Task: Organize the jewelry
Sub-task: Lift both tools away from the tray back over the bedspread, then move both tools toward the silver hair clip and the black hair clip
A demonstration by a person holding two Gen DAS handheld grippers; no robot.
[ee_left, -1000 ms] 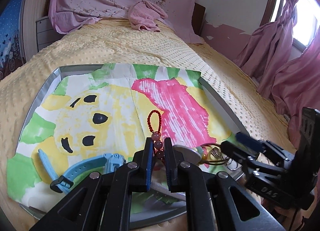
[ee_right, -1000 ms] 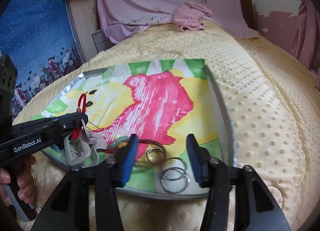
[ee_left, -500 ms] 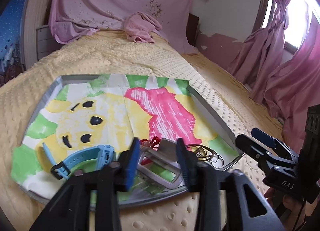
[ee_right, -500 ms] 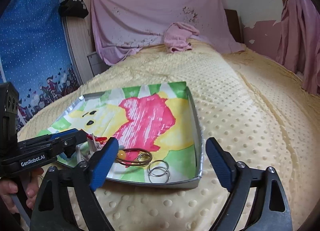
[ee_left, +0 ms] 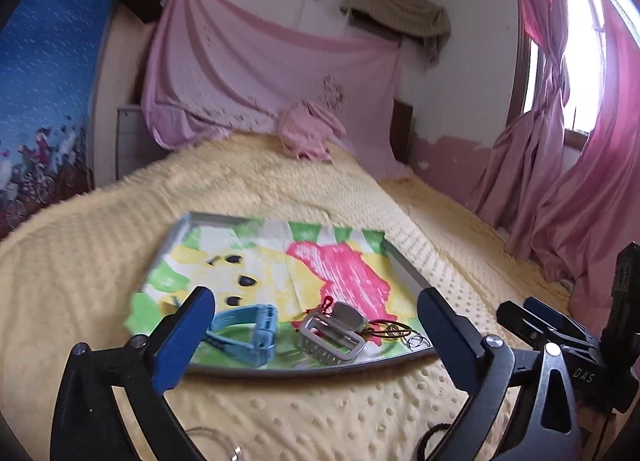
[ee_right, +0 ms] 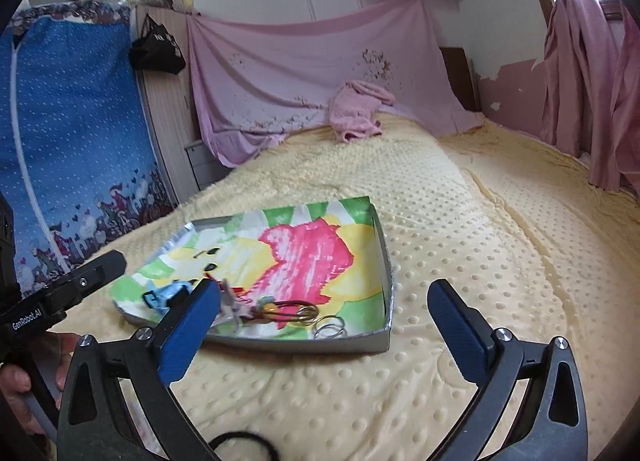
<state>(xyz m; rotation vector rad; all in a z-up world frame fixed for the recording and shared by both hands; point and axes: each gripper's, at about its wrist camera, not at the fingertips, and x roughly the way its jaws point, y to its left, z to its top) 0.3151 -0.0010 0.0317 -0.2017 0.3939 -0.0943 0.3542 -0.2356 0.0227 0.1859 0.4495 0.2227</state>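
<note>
A yellow dotted blanket (ee_right: 460, 261) covers the bed, with a crumpled pink cloth (ee_right: 358, 111) at its far end and pink curtains (ee_left: 580, 181) by the window. On the blanket sits a shallow grey tray (ee_right: 384, 337) lined with a painted sheet; along its near edge lie a blue watch (ee_left: 248, 329), a silver hair clip (ee_left: 330, 337), a red cord and thin rings (ee_right: 330, 327). Both claws sit short of the tray, angled slightly down. The left claw (ee_left: 316, 335) and right claw (ee_right: 324, 333) have just been opening; their jaws stand wide apart, gripping nothing.
</note>
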